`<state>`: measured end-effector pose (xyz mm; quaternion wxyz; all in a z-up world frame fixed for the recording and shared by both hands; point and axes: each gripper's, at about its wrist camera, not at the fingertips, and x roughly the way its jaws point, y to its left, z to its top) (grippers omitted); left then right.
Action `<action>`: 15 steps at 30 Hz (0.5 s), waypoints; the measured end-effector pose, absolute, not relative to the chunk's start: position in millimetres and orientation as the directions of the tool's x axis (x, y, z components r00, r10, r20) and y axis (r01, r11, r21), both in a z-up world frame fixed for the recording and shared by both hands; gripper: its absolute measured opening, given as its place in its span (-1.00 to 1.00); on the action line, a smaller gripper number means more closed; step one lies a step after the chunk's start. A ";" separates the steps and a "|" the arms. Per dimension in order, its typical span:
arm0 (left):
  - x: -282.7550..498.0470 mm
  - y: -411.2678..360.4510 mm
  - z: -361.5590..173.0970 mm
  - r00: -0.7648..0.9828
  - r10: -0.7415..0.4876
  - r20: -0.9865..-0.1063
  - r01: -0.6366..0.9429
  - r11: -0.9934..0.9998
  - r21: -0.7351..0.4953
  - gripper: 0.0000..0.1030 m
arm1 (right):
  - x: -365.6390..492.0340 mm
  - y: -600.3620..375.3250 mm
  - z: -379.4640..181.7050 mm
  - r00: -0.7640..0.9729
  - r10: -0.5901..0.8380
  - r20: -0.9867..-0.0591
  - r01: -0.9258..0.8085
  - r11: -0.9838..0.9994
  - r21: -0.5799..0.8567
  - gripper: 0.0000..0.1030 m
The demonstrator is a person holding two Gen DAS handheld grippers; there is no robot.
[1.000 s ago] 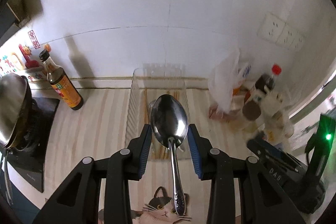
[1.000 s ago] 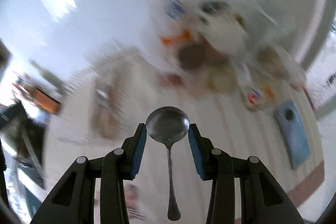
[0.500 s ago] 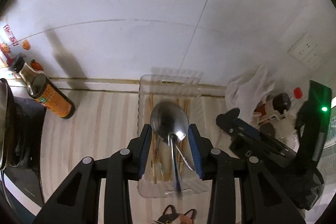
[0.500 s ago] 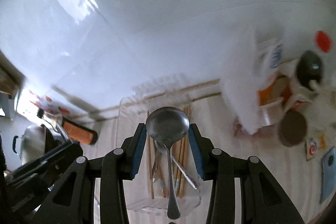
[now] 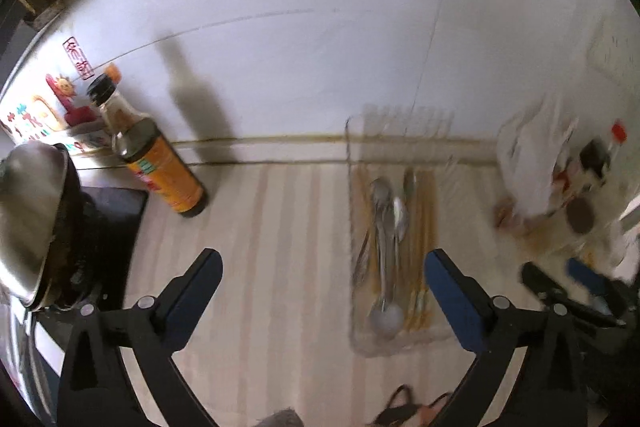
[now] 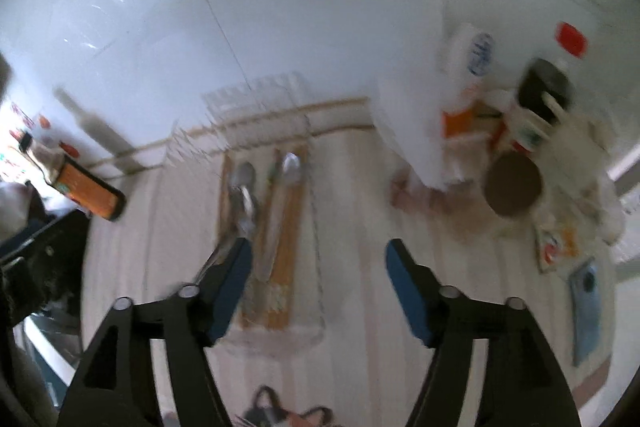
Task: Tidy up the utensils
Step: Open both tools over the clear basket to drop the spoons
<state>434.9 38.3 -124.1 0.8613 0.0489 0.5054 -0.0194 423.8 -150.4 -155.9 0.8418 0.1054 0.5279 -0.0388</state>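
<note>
Left wrist view: left gripper (image 5: 320,291) opening wide, fingers (image 5: 454,301) spread and empty, nothing between them, hovering over the striped bench (image 5: 272,259) just left of the clear tray (image 5: 400,341). Right wrist view: right gripper (image 6: 318,289) also opening, fingers (image 6: 230,285) parted and bare, poised above the near end of the same tray.

Spoons (image 5: 386,247) lying inside the tray among the chopsticks (image 5: 424,227), resting on the tray floor. Long axes running lengthwise down the tray, roughly from the wall toward the cameras; most bowls toward the wall end, one rounded end (image 5: 386,319) near the front wall, though blurred, so bowl or handle tip cannot be told. Chopsticks parallel to the spoons, same lengthwise lie. One spoon handle (image 5: 362,259) angled slightly off toward the tray's left wall.

Step in hand, by judgement: release of utensils into the tray, both hands empty. Next move likely calls for lifting clear of the tray rim without knocking it, then looking for any utensils left out on the bench; none plainly visible, apart from clutter at right (image 6: 516,183) too blurred to sort.
</note>
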 end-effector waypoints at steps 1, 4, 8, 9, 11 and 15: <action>430.6 39.6 -127.4 0.482 0.025 -0.876 0.086 0.993 0.075 1.00 | 416.5 -150.2 -156.3 0.437 0.025 -0.899 0.182 0.976 0.116 0.51; 417.9 44.6 -133.6 0.473 0.012 -0.881 0.095 0.993 0.064 1.00 | 391.9 -149.4 -156.3 0.434 -0.039 -0.900 0.201 0.978 0.054 0.85; 397.9 49.0 -133.8 0.479 0.007 -0.878 0.099 0.993 0.062 1.00 | 366.2 -146.5 -152.8 0.441 -0.106 -0.891 0.226 0.974 -0.004 1.00; 391.8 50.1 -132.0 0.481 0.003 -0.876 0.102 0.993 0.059 1.00 | 358.8 -146.6 -148.8 0.446 -0.122 -0.887 0.231 0.973 -0.018 1.00; 381.7 51.0 -127.4 0.489 0.002 -0.872 0.104 0.993 0.061 1.00 | 349.3 -145.0 -143.8 0.456 -0.144 -0.878 0.238 0.971 -0.036 1.00; 355.5 56.6 -110.4 0.520 0.008 -0.854 0.091 0.994 0.065 1.00 | 324.6 -141.5 -125.6 0.485 -0.167 -0.859 0.251 0.967 -0.046 1.00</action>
